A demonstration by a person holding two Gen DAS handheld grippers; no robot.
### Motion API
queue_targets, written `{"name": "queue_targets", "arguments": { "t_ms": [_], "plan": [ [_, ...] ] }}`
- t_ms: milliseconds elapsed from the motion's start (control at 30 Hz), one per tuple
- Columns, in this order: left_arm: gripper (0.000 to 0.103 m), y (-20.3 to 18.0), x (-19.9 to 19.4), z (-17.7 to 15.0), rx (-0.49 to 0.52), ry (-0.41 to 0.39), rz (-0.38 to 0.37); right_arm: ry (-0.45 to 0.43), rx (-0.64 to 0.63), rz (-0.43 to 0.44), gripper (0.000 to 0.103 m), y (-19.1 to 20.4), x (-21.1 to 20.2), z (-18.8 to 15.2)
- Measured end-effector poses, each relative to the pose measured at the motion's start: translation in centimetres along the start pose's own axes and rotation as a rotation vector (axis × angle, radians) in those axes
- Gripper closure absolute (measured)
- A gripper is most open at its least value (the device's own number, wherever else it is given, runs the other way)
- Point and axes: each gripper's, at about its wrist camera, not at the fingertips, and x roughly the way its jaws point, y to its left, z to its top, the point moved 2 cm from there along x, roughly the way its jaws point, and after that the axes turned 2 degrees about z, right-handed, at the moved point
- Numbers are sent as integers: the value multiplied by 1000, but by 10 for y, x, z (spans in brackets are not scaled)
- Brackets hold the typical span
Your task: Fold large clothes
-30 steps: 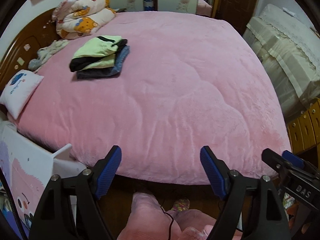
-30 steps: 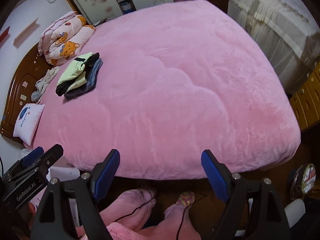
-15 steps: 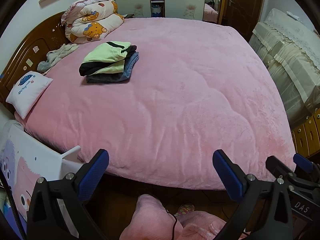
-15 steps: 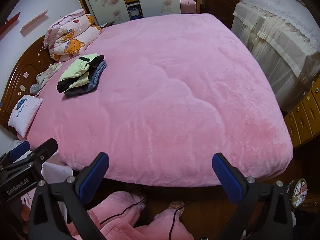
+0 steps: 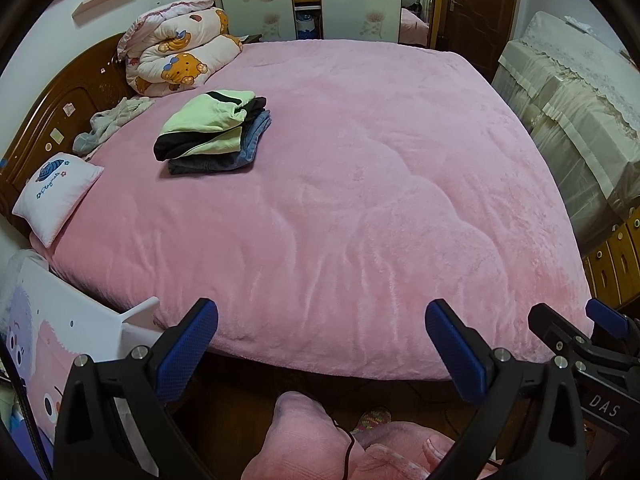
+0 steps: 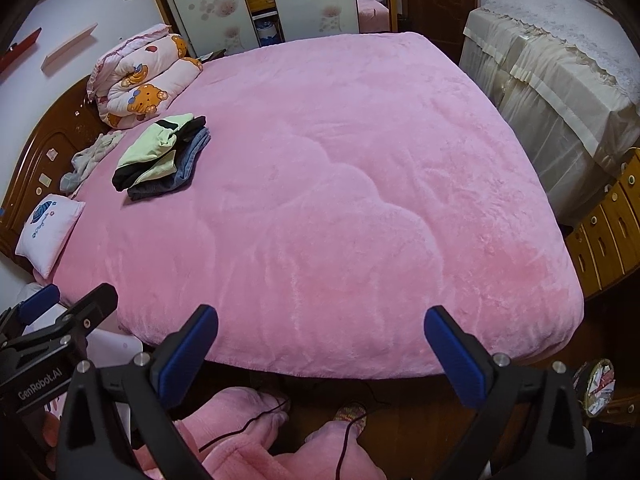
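Left tongs (image 5: 320, 320): your jaws have just been opening and now stand spread wide, with nothing between the blue pads; only the near edge of the bed shows in the gap.
Right tongs (image 6: 320, 326): likewise just opened, now wide apart and holding nothing; they also appear at the lower right edge of the left wrist view, just beside your left tongs.
Pointing: both tongs tilt downward over the foot of the bed, side by side.
Folded clothes (image 5: 214, 132): a stack with a light green garment on top, black and blue layers beneath, lying on the blanket well ahead of both tongs and to their left, apart from either pair of pads.
Pink blanket (image 5: 360, 184): covers the whole bed; the wide stretch directly ahead of the tongs is smooth plush.
Rolled quilt (image 5: 176, 56): bear print, beyond the stack at the far left, against the wooden headboard (image 5: 48, 112).
Grey garment (image 5: 108, 124): crumpled, left of the stack, beside the headboard.
White cushion (image 5: 56, 196): left of the tongs, near the bed's edge.
Person: pink trouser legs (image 6: 248, 440) and a patterned slipper (image 6: 352, 414) below the tongs, on the floor.
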Motion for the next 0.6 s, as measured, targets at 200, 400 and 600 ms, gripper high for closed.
{"name": "queue_targets", "arguments": {
  "t_ms": [200, 400, 600],
  "plan": [
    [0, -5, 2, 1, 11, 6, 3, 0, 5, 1, 0, -2, 1, 0],
    [0, -9, 5, 5, 28, 11, 3, 6, 12, 2, 0, -4, 3, 1],
    [0, -12, 8, 8, 41, 16, 2, 11, 19, 0, 0, -5, 7, 1]
  ]
}}
